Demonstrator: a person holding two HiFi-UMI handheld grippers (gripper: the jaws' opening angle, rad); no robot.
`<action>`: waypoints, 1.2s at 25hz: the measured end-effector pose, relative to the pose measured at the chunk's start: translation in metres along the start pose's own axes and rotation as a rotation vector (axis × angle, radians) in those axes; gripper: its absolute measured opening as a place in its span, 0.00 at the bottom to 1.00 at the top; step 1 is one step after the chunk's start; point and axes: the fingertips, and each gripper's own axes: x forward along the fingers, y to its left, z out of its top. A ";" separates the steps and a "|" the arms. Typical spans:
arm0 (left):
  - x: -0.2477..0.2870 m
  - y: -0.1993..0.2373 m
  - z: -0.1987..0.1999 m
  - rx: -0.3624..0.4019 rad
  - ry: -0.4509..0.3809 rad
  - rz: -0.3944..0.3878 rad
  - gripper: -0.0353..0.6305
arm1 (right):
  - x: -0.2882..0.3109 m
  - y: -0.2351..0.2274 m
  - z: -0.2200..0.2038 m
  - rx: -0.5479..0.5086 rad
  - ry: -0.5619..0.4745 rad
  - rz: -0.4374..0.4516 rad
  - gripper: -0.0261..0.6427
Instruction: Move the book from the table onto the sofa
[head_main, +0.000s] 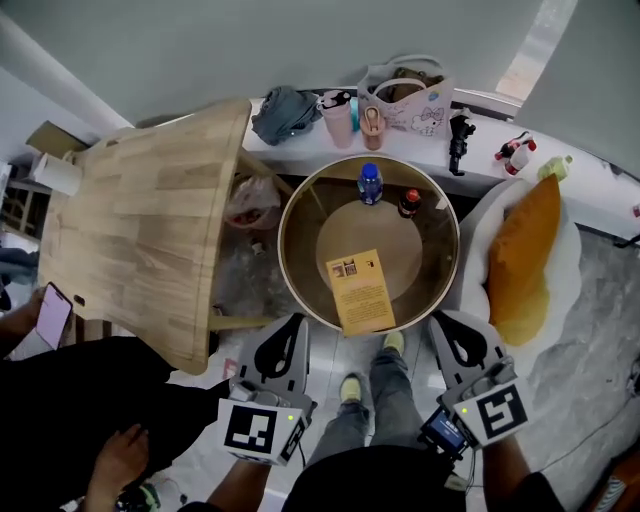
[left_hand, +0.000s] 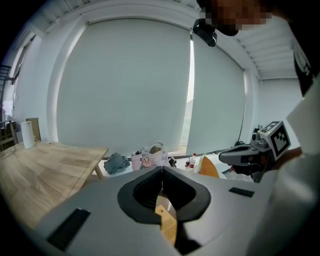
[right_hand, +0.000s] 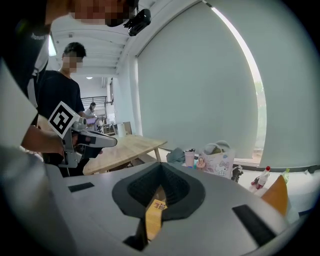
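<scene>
A yellow book (head_main: 360, 291) lies flat on the near side of a round glass table with a wooden rim (head_main: 293, 200). Both grippers hover side by side just short of that near rim. My left gripper (head_main: 295, 323) is shut and empty, a little left of the book. My right gripper (head_main: 448, 321) is shut and empty too, right of the book. Under the closed tips of the left gripper (left_hand: 161, 169) the book (left_hand: 167, 225) shows from above; the right gripper (right_hand: 160, 164) view shows the book (right_hand: 154, 217) the same way. The white sofa (head_main: 478, 222) with an orange cushion (head_main: 525, 255) stands right of the table.
A blue bottle (head_main: 370, 184) and a dark bottle (head_main: 409, 203) stand at the table's far side. A large wooden table (head_main: 140, 220) is to the left. The window ledge holds a pink bag (head_main: 410, 100), a cup (head_main: 338, 118) and grey cloth (head_main: 283, 112). A person's hand holds a phone (head_main: 52, 315) at far left.
</scene>
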 end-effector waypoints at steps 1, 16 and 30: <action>0.006 0.004 -0.006 0.005 0.010 0.006 0.06 | 0.008 -0.004 -0.007 0.005 0.011 0.009 0.05; 0.104 0.042 -0.188 -0.188 0.263 -0.004 0.37 | 0.123 -0.045 -0.172 0.157 0.326 0.200 0.18; 0.181 0.059 -0.339 -0.328 0.365 -0.005 0.48 | 0.202 -0.044 -0.317 0.261 0.463 0.268 0.18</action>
